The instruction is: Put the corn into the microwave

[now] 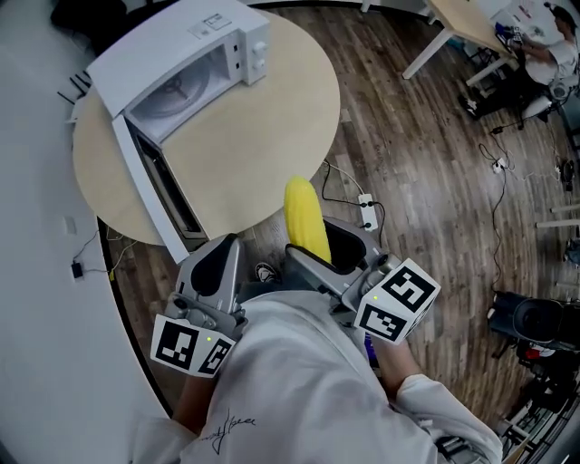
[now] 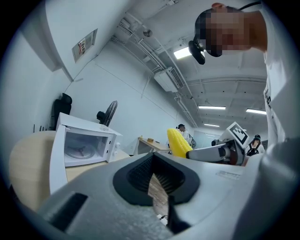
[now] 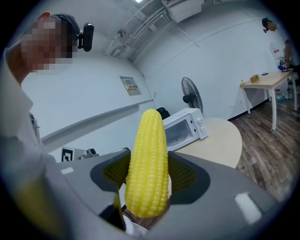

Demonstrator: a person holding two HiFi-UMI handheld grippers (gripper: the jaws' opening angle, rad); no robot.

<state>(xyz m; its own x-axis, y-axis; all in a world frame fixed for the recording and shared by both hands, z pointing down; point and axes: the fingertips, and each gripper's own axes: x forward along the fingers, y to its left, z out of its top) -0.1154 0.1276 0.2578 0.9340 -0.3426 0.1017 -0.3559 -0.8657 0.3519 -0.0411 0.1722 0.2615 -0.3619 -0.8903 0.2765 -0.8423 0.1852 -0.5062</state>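
A yellow corn cob [image 1: 306,217] stands upright between the jaws of my right gripper [image 1: 313,258], which is shut on its lower part. The cob fills the middle of the right gripper view as corn [image 3: 147,164], and shows in the left gripper view as corn [image 2: 178,142]. The white microwave [image 1: 181,72] sits at the far left of the round wooden table [image 1: 263,154], with its door [image 1: 149,195] swung open toward me. My left gripper [image 1: 220,256] is held beside the right one, near the table's front edge, shut and with nothing in it.
A power strip with cables [image 1: 365,201] lies on the wooden floor right of the table. A light desk [image 1: 462,23] stands at the back right, with black equipment [image 1: 535,317] at the far right. A standing fan [image 3: 190,99] is behind the microwave [image 3: 185,126].
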